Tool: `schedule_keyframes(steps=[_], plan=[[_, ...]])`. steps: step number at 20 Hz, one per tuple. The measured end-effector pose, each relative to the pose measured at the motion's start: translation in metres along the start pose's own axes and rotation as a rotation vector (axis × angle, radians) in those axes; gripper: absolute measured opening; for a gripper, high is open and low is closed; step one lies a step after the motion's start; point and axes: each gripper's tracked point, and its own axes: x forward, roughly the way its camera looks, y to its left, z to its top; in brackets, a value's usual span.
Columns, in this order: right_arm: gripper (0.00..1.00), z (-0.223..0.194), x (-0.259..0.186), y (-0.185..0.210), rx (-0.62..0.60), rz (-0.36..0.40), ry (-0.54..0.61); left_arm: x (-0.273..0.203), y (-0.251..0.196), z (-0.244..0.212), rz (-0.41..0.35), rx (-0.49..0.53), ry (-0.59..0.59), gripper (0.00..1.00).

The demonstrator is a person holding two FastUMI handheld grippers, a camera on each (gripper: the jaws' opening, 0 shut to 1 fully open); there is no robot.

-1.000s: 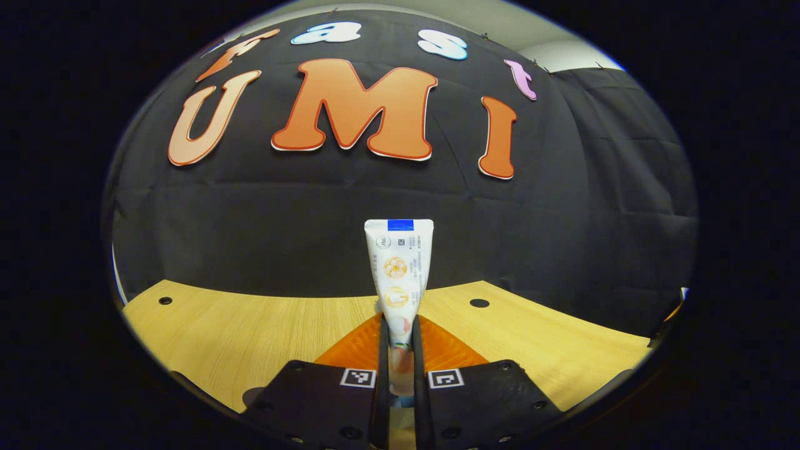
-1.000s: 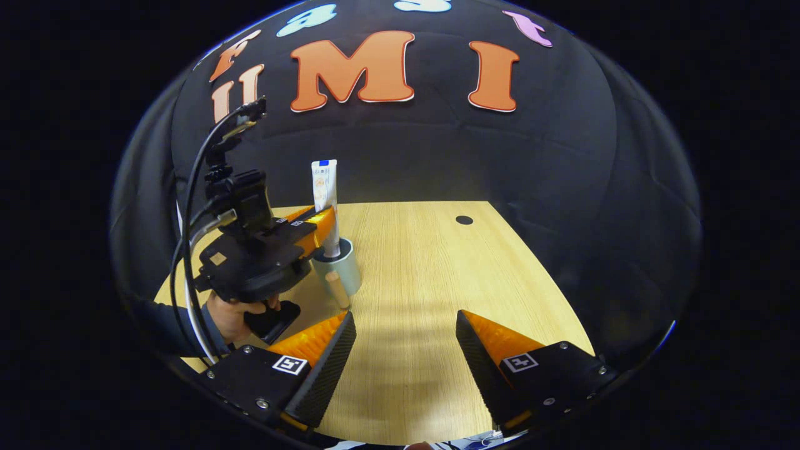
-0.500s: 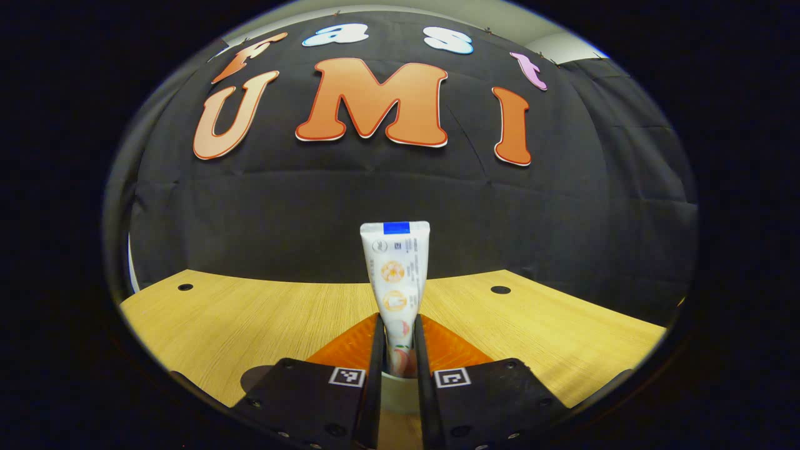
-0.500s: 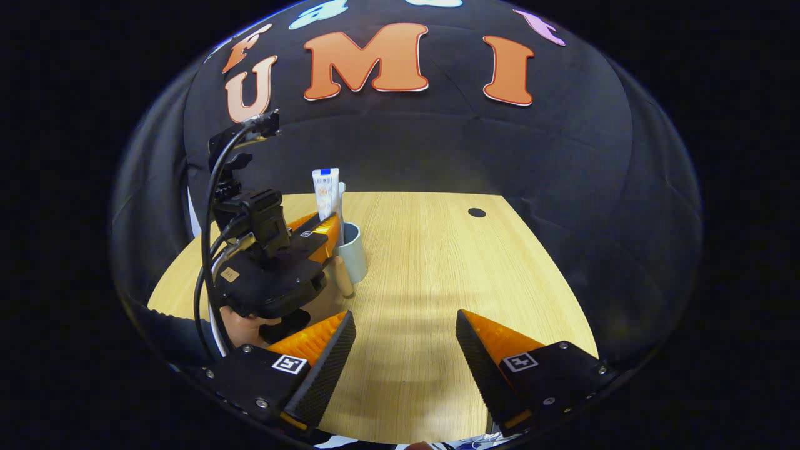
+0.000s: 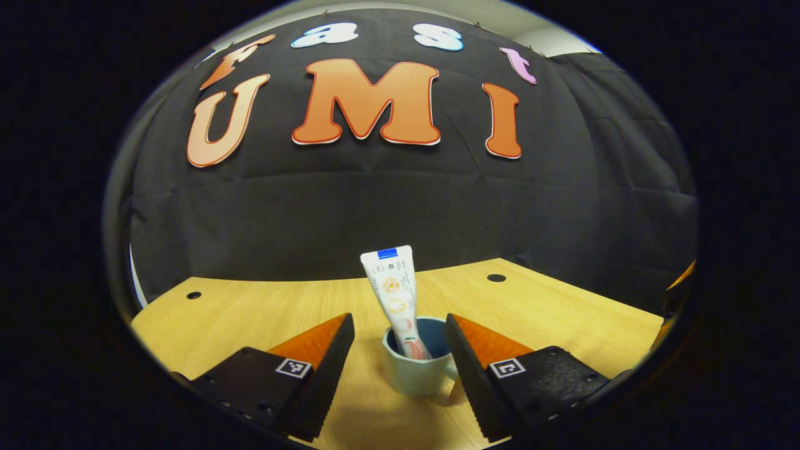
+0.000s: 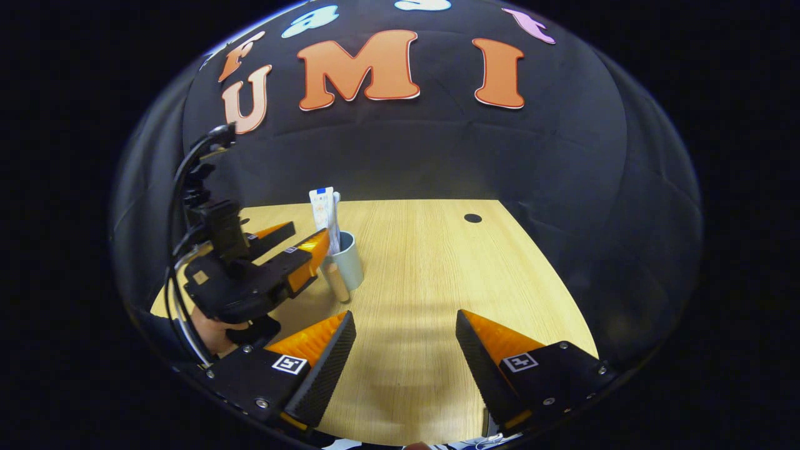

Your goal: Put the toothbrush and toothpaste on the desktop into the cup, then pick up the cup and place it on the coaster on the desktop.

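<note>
toothpaste (image 5: 396, 300) stands tilted in the cup (image 5: 417, 369) on the worktop (image 5: 250, 312); we see left claw (image 5: 400, 356) spread around it, not touching. right gripper view adds the handle side; right claw (image 6: 405, 350) spread, holding nothing.

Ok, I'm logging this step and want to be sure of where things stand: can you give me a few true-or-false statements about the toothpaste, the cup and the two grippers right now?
1. The toothpaste stands in the cup, leaning against its rim. True.
2. The left gripper is clamped on the toothpaste. False: its jaws are open, one on each side of the cup, and the tube stands free.
3. The right gripper is holding the cup. False: its jaws are open over bare desktop, well short of the cup.
4. The cup stands upright on the desktop. True.
</note>
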Motion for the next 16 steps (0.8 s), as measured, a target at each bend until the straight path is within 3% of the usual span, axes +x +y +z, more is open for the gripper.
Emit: schedule_keyframes(steps=[3,16], plan=[[0.98,0.007,0.007,0.003,-0.003,0.009,-0.008,-0.025,0.017,0.015,0.002,-0.009,0.013,0.97],[0.98,0.044,0.076,0.09,-0.024,0.152,0.039,-0.124,0.125,0.102,0.143,-0.012,0.008,0.97]])
